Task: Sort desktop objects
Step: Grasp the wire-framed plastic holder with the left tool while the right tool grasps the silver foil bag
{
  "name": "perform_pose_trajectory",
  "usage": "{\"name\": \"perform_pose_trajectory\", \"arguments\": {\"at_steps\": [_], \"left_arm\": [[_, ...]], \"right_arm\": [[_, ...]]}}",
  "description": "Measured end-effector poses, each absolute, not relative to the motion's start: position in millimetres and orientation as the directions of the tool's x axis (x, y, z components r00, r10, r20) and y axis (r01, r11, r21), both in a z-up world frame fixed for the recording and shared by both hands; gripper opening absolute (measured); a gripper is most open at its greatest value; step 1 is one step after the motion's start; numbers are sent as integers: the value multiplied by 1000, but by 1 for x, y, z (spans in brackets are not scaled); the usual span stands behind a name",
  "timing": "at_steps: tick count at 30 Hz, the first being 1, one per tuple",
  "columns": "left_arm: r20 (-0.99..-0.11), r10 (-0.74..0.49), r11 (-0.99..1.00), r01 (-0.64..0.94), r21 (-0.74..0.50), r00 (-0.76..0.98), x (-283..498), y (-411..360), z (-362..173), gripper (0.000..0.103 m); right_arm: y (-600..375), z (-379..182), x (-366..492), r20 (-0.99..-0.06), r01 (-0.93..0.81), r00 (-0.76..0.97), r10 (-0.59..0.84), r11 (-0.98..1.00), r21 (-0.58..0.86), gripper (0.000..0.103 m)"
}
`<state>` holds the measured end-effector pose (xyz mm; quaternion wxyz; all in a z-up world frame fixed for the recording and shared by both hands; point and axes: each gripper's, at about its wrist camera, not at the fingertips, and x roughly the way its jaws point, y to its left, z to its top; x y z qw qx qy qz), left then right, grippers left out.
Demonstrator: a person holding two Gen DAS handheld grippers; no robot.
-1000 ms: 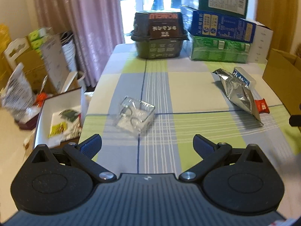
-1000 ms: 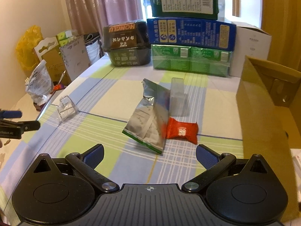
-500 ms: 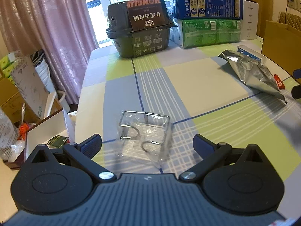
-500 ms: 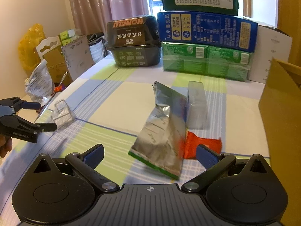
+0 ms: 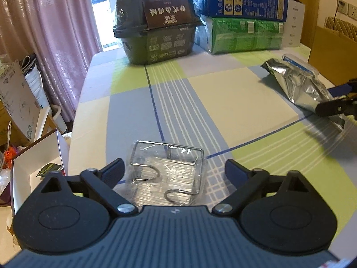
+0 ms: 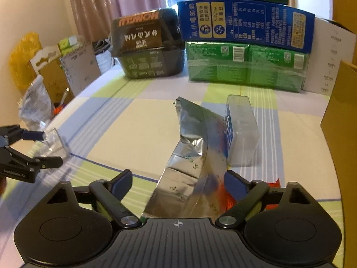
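Since a moment ago both tools have come closer to their things: the left tool (image 5: 173, 169) has closed in until the wire rack in clear wrap (image 5: 166, 175) lies between its spread fingers, and the right tool (image 6: 178, 184) has moved up so the silver foil bag (image 6: 191, 160) reaches in between its own. Both tools are released, fingers wide apart, grasping nothing. The wrapped rack rests on the checked cloth of the table (image 5: 234, 98) near its left edge, the left finger just beside it; whether they touch cannot be told. In the right view the foil bag lies crumpled on the table, with a red packet (image 6: 229, 195) partly under its right side next to the right finger, and a clear plastic box (image 6: 242, 131) just beyond, touching the bag. At the far end of the table stand a dark lidded tub (image 6: 148, 44) and stacked cartons, blue (image 6: 245, 24) on green (image 6: 245, 67). A brown cardboard box (image 6: 343, 116) sits at the right edge
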<state>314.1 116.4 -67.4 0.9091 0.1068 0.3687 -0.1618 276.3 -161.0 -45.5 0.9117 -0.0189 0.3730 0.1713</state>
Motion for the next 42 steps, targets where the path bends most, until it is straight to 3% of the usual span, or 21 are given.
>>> {"name": "perform_pose_trajectory", "arguments": {"at_steps": [3, 4, 7, 9, 14, 18, 25, 30, 34, 35, 42], "left_arm": [[-710, -211, 922, 377, 83, 672, 314, 114, -69, 85], [-712, -207, 922, 377, 88, 671, 314, 113, -69, 78], [-719, -191, 924, 370, 99, 668, 312, 111, -68, 69], [-729, -168, 921, 369, 124, 664, 309, 106, -68, 64], [-756, -165, 921, 374, 113, 633, 290, 88, -62, 61], [-772, -190, 917, 390, 81, 607, 263, 65, -57, 61], [-783, -272, 922, 385, -45, 559, 220, 22, -39, 61], [-777, -295, 915, 399, -61, 557, 196, -8, -30, 61], [-775, -273, 918, 394, -33, 571, 185, -24, -32, 61], [-776, -266, 921, 389, -29, 572, 183, -27, -35, 61], [-775, -237, 941, 337, -33, 586, 178, -25, -46, 61]], "right_arm": [[-156, -49, 278, -697, -332, 661, 277, 941, 59, 79], [-156, -50, 279, -699, -331, 663, 269, 942, 50, 77], [-157, -51, 279, -709, -316, 661, 248, 948, 37, 62], [-158, -49, 277, -713, -320, 657, 244, 947, 29, 59], [-162, -37, 261, -710, -317, 668, 223, 948, -1, 39], [-173, -27, 233, -724, -313, 650, 232, 949, 23, 33], [-216, -12, 171, -761, -233, 564, 321, 946, 227, 33], [-229, -6, 140, -773, -252, 550, 317, 945, 208, 35], [-219, -7, 144, -796, -318, 529, 294, 938, 135, 69], [-213, -8, 150, -809, -347, 511, 291, 931, 115, 72], [-185, -27, 190, -899, -496, 357, 252, 867, 46, 74]]}}
